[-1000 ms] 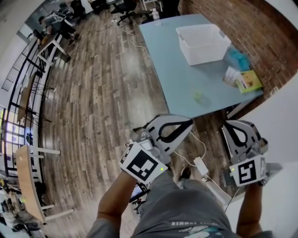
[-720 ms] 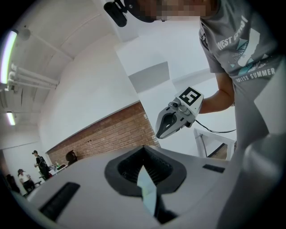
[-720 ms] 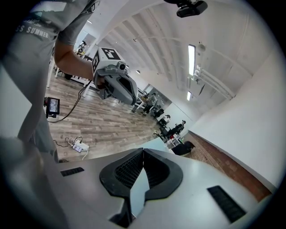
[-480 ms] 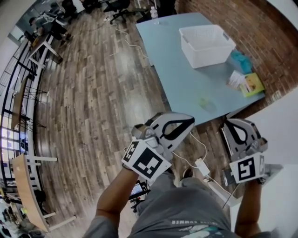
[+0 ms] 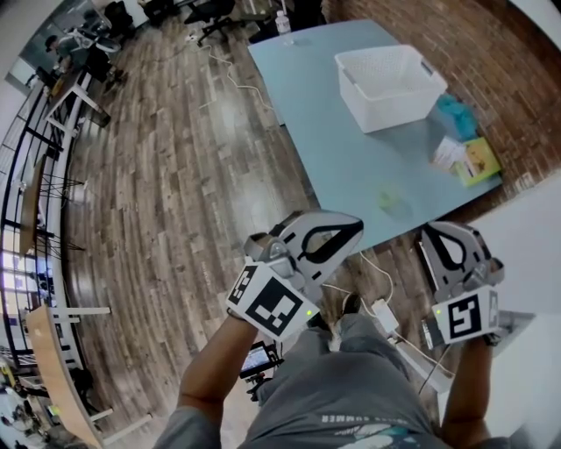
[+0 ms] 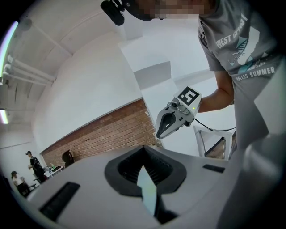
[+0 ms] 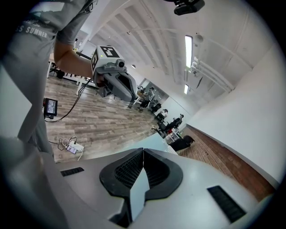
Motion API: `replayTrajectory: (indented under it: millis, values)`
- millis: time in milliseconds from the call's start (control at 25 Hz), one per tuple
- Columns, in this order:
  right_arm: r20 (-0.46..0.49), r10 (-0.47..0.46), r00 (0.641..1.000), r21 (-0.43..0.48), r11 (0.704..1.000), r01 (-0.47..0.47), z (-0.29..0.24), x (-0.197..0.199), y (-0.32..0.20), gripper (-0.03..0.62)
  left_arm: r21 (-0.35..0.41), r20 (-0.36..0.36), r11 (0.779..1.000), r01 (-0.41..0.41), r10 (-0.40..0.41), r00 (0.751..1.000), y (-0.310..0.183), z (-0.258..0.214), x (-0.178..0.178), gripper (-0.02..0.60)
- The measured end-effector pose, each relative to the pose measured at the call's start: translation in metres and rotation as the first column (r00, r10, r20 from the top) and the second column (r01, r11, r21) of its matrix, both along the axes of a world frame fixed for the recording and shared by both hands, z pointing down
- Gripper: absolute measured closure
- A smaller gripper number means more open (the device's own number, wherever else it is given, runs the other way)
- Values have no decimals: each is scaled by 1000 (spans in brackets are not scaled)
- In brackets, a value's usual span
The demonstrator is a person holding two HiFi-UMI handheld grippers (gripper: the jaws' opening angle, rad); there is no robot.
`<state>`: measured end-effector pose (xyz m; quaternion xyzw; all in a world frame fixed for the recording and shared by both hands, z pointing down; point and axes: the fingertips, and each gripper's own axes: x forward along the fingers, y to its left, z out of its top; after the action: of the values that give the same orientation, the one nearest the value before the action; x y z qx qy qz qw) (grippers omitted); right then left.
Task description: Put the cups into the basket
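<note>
The left gripper (image 5: 352, 228) is clenched tight and holds nothing. In the left gripper view its two jaws touch each other. The right gripper (image 5: 431, 235) is clenched and empty too (in the right gripper view its jaws meet in one thin line). Both grippers are held low in front of the person's body. They are just off the near edge of the blue desk (image 5: 333, 131), above the wooden floor (image 5: 175, 193).

A small pale green cup (image 5: 393, 203) sits on the desk, close to that near edge. It is blurry, so I cannot tell if it stands up or lies on its side. From the cup, the left gripper is at 8 o'clock and the right gripper is at 4 o'clock. Neither one touches the cup.

The white basket (image 5: 399, 110) is on the desk at 12 o'clock from the cup, well apart from it. A teal thing (image 5: 456, 114) lies just beside the basket, at its 4 o'clock. A white packet (image 5: 447, 151) and a yellow book (image 5: 478, 160) lie together at 2 o'clock from the cup, near the right edge of the desk. A bottle (image 5: 282, 22) stands at the far corner of the desk, at 10 o'clock from the basket.

A white power strip (image 5: 383, 313) lies on the floor between the two grippers, with a cable running from it.
</note>
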<state>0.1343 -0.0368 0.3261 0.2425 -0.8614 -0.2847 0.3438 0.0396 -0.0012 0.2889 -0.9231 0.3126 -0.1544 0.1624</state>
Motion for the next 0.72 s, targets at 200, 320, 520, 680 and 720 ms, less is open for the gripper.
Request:
replayTrajectory:
  millis: [200,320,520,680,720]
  values:
    - [-16,-10,1000,-16,1000,10,8,7,-30,580,-18,9,1000,15,-14,1000,-29,8,7,580]
    - [-10,-25,1000,-16,1000,25,8,13,-46,579,-14,54,999,30,-29,998,-48,14,13,580]
    - [6,-58,998,-19,998,58,10,14,-65,579,-7,105,998,57,-56,993,-68,22,18,580]
    - [-2,-66,998,-43,997,66,23,10,-79,580,-20,103,997,70,-67,992,-79,28,12,580]
    - [-2,-65,998,-49,997,65,25,7,-82,580,-26,102,997,69,-66,993,-83,30,8,580]
